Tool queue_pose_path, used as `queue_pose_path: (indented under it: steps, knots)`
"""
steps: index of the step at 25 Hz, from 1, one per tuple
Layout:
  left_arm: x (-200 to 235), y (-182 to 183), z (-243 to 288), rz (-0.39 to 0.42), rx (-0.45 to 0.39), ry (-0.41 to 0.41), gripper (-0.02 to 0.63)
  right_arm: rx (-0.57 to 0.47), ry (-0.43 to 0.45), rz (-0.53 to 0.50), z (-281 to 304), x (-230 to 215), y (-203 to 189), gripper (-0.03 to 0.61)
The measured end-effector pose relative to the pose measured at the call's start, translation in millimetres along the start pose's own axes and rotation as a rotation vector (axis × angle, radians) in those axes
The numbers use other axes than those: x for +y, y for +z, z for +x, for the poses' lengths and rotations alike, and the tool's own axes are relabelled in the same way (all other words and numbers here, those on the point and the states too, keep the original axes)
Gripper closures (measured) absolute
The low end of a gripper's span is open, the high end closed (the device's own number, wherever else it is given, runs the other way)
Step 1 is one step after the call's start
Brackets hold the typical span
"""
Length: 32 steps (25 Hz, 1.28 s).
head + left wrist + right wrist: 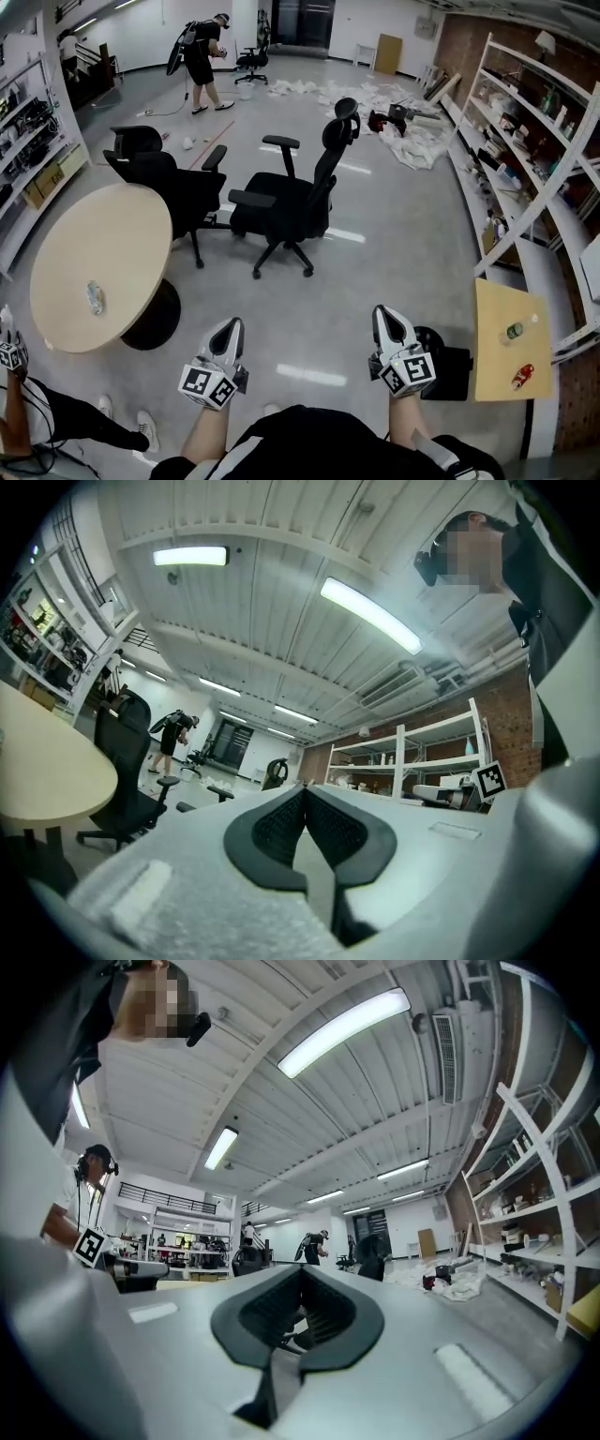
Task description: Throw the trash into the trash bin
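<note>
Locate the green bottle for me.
In the head view, the green bottle sits on the small square table at the far right. It is just above a red packet and to the right of the right gripper.

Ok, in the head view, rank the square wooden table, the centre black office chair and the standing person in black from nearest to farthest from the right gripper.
1. Square wooden table: just to the right of the right gripper.
2. Black office chair: ahead on the open floor, slightly to the left.
3. Standing person: far back of the room, to the left.
</note>
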<state>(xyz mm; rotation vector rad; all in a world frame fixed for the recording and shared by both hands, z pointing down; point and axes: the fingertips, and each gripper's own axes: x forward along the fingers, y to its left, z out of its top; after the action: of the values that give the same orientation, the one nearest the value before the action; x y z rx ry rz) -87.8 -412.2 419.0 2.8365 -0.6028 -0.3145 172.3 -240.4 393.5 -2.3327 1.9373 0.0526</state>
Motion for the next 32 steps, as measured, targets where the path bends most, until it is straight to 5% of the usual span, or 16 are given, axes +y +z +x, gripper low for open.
queue_pose_path:
  steps: [6,20,32]
  knots:
    - [-74,-29,29,-0.008,0.036,-0.09,0.613,0.009,-0.059,-0.003,-65,-52,-3,0.574]
    - [-268,-78,111,-0.062,0.036,-0.364,0.613,-0.032,-0.382,-0.019,-273,-192,20,0.575]
    - [-401,-114,146,-0.105,0.076,-0.586,0.614,-0.076,-0.624,0.003,-421,-233,32,0.574]
